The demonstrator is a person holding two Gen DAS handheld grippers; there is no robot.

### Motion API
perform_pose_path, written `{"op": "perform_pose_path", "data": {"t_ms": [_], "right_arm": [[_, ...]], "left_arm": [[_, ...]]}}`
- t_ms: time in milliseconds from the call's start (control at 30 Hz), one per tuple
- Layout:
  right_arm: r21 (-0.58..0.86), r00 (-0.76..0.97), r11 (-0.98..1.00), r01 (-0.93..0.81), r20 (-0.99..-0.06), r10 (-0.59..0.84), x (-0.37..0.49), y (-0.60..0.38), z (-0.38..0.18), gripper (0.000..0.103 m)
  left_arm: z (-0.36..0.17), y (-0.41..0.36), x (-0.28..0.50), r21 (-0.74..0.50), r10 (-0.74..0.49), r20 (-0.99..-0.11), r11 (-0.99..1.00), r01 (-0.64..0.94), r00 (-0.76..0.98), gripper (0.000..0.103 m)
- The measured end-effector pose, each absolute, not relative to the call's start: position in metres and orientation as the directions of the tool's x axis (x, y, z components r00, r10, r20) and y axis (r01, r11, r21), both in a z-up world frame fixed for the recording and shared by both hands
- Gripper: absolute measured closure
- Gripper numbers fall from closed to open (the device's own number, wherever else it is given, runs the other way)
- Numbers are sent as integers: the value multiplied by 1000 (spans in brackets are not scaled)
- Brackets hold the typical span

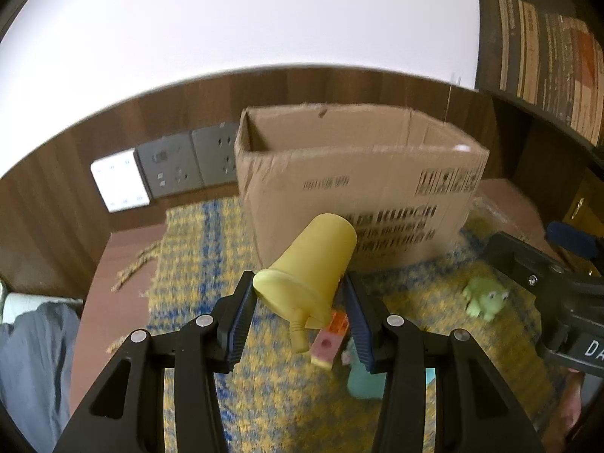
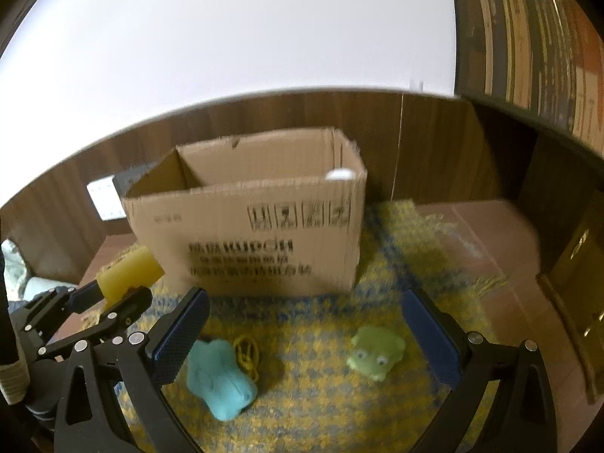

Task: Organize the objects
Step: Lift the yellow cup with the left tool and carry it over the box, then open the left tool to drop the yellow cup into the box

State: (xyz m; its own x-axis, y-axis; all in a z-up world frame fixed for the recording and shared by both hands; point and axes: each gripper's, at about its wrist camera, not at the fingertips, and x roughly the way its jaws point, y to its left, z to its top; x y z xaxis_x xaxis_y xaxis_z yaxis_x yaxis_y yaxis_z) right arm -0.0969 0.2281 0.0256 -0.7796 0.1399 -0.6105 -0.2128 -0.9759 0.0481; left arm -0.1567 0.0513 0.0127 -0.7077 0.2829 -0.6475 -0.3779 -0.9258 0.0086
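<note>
My left gripper (image 1: 298, 292) is shut on a yellow cup (image 1: 313, 264) with a lid and a spout, held tilted above the mat in front of the open cardboard box (image 1: 358, 188). The right wrist view shows the same cup (image 2: 128, 271) in the left gripper (image 2: 120, 294) at the left of the box (image 2: 249, 226). My right gripper (image 2: 302, 317) stands open above the mat with nothing between its fingers. Below it lie a green frog toy (image 2: 373, 351) and a light blue soft toy (image 2: 221, 381). The frog (image 1: 485, 296) also lies right of the held cup.
A yellow and blue woven mat (image 2: 321, 396) covers the brown table (image 2: 490, 234). A pink and orange block (image 1: 330, 343) lies under the held cup. A yellow cord (image 2: 247, 353) lies by the blue toy. Wall sockets (image 1: 181, 166) sit behind the box, bookshelves (image 1: 547, 56) at the right.
</note>
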Motion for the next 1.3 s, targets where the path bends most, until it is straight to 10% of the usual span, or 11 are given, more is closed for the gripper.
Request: {"op": "perform_pose_path", "data": {"t_ms": [1000,1300], "right_arm": [[39,-815,-965,-259,-545,197,-151,267,77,1],[50,-815,-965,-256,-549,187,-154,271,75,1]], "left_arm": [[68,98,-236,5,309,-580,-924,-383,-754,56],[71,98,-232,23,289,-561,-931,-364,-776,22]]}}
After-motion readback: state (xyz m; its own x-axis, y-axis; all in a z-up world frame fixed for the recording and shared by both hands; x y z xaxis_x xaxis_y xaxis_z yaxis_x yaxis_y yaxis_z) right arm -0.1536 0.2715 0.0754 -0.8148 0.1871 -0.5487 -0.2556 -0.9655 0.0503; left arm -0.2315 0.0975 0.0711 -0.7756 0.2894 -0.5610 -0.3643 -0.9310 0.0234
